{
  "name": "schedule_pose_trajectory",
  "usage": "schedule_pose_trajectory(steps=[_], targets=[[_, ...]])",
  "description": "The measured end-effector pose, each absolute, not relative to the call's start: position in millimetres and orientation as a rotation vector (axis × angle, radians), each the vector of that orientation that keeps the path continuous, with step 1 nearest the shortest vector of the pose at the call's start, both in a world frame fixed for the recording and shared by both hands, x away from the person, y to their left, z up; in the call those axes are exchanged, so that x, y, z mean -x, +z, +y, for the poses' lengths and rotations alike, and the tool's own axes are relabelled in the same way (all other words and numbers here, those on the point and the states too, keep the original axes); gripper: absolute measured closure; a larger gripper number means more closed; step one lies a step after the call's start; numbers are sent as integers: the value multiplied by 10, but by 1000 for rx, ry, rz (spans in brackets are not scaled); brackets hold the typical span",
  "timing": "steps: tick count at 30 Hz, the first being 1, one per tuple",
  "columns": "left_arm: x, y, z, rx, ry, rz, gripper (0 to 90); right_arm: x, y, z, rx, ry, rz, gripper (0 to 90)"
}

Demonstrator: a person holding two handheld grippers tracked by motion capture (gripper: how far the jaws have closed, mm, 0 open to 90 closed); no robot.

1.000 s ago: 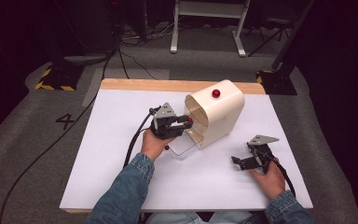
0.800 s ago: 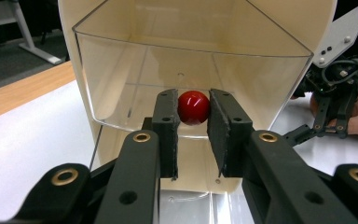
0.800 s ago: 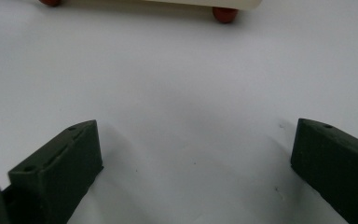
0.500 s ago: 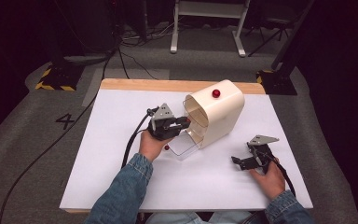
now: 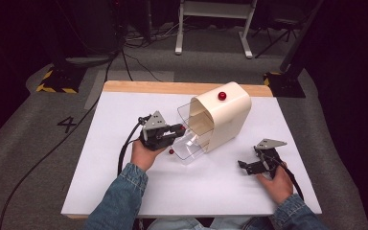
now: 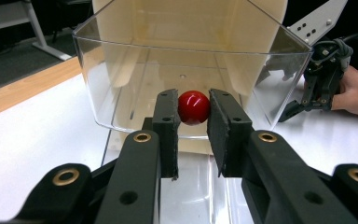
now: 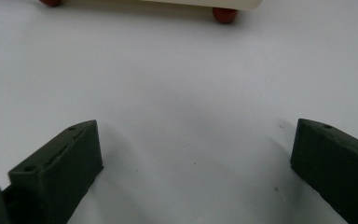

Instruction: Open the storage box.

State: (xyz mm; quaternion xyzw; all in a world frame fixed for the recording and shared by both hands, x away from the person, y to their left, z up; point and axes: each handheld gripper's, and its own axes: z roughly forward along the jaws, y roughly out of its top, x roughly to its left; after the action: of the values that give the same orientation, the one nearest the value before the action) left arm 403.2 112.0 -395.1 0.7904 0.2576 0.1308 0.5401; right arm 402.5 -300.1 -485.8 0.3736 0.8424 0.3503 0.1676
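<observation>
Here the left gripper [image 6: 194, 126] clamps the red knob [image 6: 193, 107] of the clear drawer [image 6: 121, 79]; right gripper [image 7: 196, 172] gapes

This looks like a recording studio or robotics lab set up for data collection, not a home or a shop. A white rectangular tabletop [image 5: 124, 191] with a pale wooden far edge stands alone on a grey carpeted floor [image 5: 24, 158], and the surroundings beyond it lie in near darkness. A large black number four [image 5: 66, 124] is marked on the carpet beside the table, like a station label. Yellow-and-black hazard striping [image 5: 52, 87] marks the foot of a dark stand at the left. Black cables [image 5: 129, 52] trail loosely over the floor, and the white metal legs of a frame [image 5: 211, 28] rise at the back.
</observation>
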Motion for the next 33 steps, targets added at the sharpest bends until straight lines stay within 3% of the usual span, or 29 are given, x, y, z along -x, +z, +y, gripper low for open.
schedule_pose_trajectory(steps=[25,26,29,33], targets=[[-3865,-3996,1341,-1895,319,611,731,-4026,-4858,-3002,-1061,997,2397,19],[-3867,-3997,1342,-1899,320,610,718,-4026,-4858,-3003,-1060,995,2397,19],[-3874,-4011,1329,-1920,301,619,557,-4026,-4858,-3002,-1061,997,2397,19],[-3861,-4033,1335,-1934,292,620,536,-4026,-4858,-3003,-1061,996,2397,19]])
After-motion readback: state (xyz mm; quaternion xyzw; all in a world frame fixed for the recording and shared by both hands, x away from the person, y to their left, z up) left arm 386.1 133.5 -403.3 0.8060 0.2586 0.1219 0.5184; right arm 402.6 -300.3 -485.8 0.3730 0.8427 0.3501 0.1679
